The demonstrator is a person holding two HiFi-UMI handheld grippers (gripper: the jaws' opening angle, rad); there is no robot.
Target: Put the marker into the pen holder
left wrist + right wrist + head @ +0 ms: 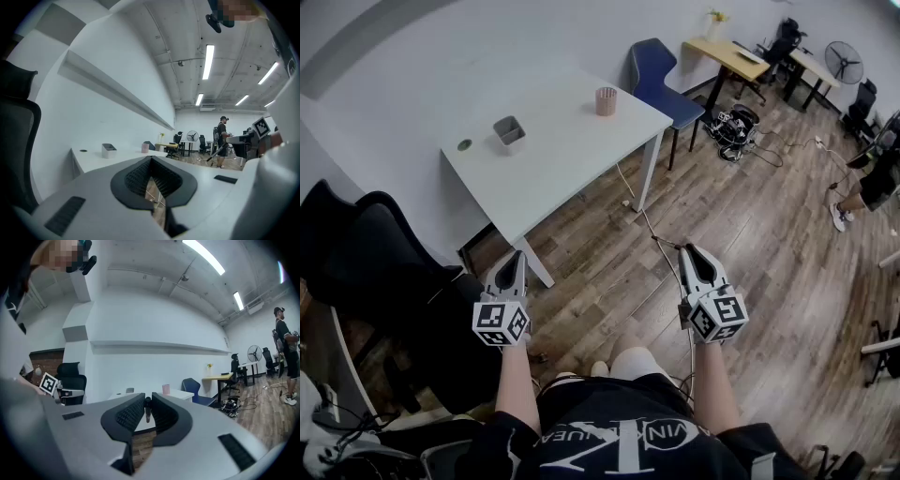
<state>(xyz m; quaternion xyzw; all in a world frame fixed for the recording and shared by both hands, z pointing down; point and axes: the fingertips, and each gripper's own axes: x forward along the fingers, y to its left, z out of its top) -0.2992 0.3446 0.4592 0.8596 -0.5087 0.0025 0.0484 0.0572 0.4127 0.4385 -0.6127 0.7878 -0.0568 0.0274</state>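
My right gripper (692, 253) is clamped on the marker (147, 411), a slim dark stick held upright between the jaw tips. My left gripper (516, 259) has its jaws together on nothing. So I judge the pickup done and the delivery not begun. I am well apart from the white table (572, 159), where the pink cup I take for the pen holder (607, 100) stands near one corner, apart from a grey bin (509, 133).

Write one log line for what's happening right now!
stage: standing back from table | right gripper: shut on marker | left gripper: shut, empty | on table: pink cup, grey box
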